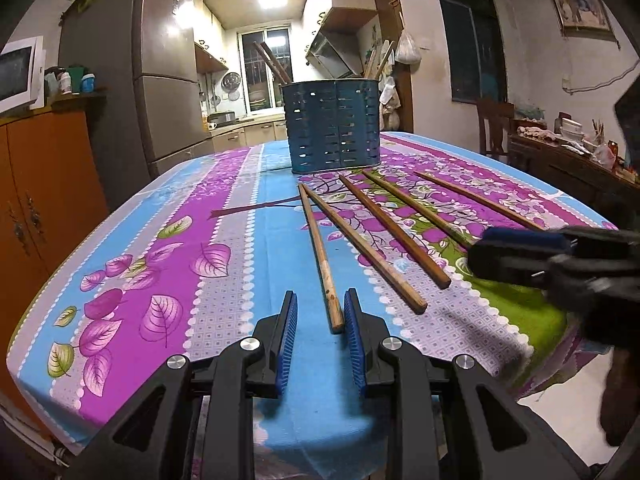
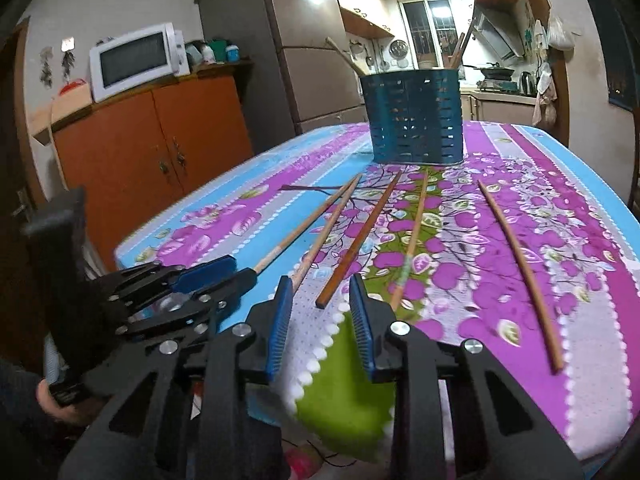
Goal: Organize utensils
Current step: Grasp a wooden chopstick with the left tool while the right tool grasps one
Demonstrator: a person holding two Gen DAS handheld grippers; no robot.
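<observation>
In the left wrist view, the left tongs (image 1: pixel 320 312) stand narrow, and the near end of one chopstick (image 1: pixel 320 254) lies between the blue pads, not pressed. The blue holder (image 1: pixel 334 126) stands far ahead on the worktop (image 1: pixel 224 264).

In the right wrist view, the right tongs (image 2: pixel 320 300) are narrow and hold nothing; a dark chopstick (image 2: pixel 360 240) ends just ahead of them.

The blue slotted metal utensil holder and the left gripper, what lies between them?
In the left wrist view, only a worn wooden chopstick on flowered tablecloth separates the holder from the left gripper.
</observation>
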